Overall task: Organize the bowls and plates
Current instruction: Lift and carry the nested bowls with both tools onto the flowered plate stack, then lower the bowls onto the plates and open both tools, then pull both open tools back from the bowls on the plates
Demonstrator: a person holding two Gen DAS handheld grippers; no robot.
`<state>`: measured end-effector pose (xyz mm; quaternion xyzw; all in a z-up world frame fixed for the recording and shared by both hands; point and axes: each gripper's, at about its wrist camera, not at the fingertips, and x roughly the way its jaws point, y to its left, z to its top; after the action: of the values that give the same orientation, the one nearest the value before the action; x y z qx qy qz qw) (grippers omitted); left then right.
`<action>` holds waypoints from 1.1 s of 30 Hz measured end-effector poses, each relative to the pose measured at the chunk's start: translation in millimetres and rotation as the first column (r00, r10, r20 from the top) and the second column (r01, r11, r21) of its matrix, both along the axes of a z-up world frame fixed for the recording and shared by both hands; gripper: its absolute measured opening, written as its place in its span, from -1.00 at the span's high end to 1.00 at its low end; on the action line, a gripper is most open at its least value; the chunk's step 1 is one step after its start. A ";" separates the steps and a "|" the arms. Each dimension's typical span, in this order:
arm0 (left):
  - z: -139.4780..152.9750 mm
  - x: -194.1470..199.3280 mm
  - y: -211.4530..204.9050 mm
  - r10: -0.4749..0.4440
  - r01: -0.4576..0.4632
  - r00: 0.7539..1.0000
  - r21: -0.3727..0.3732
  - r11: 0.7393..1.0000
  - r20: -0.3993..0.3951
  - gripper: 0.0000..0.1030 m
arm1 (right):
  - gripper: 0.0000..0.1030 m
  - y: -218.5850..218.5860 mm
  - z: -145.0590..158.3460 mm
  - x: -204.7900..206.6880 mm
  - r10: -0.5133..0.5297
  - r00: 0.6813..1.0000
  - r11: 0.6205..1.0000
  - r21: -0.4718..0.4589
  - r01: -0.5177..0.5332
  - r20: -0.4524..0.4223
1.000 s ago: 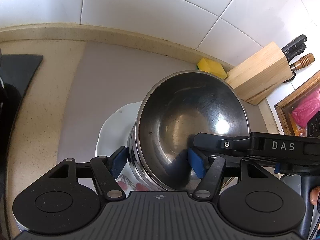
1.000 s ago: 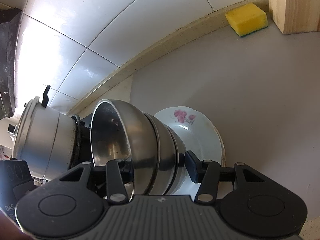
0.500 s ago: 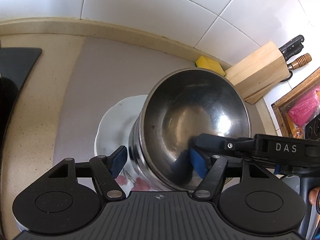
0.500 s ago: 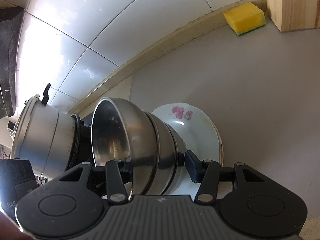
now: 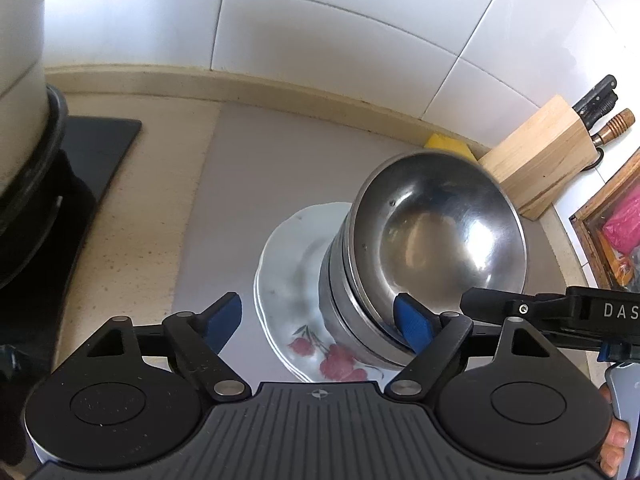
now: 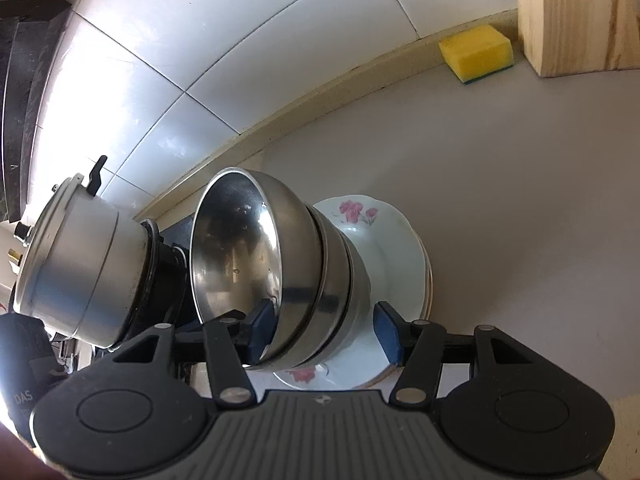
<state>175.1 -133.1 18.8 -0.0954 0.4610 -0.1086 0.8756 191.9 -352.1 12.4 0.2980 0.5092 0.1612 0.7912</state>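
Note:
A nest of steel bowls point(image 5: 440, 240) point(image 6: 236, 248) stands on stacked white plates with pink flowers point(image 5: 288, 264) point(image 6: 392, 248), on a grey mat. My left gripper point(image 5: 318, 324) is open and its jaws are opening. Its right pad lies by the top bowl's rim and its left pad hangs over the mat, clear of the plates. My right gripper point(image 6: 324, 334) straddles the bowls from the other side, its jaws opening too. Its left pad sits just inside the top bowl's rim, while the right pad stands slightly off the lowest bowl. One right-gripper finger point(image 5: 520, 308) shows beside the bowls.
A big metal pot point(image 5: 20, 120) point(image 6: 80, 264) sits on a black stove at the left. Against the tiled wall lie a yellow sponge point(image 5: 448, 146) point(image 6: 476, 54) and a wooden knife block point(image 5: 540, 152) point(image 6: 576, 16). A wooden tray point(image 5: 600, 216) holds something pink at the right.
The left gripper's jaws have spread wide, letting go of the bowls, and it has slid left so the pot shows. The right gripper's jaws have widened a little and it has drawn back.

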 end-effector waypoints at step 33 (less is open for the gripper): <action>25.9 -115.8 -35.3 0.189 -0.202 0.971 0.081 0.976 0.145 -0.66 | 0.21 -3.2 43.2 -101.5 0.120 0.964 0.991 -0.093 -0.100 0.237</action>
<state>59.3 -168.4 44.7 -0.0906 0.3932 -0.0061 0.9150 90.3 -355.3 55.7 0.2154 0.4308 0.2195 0.8484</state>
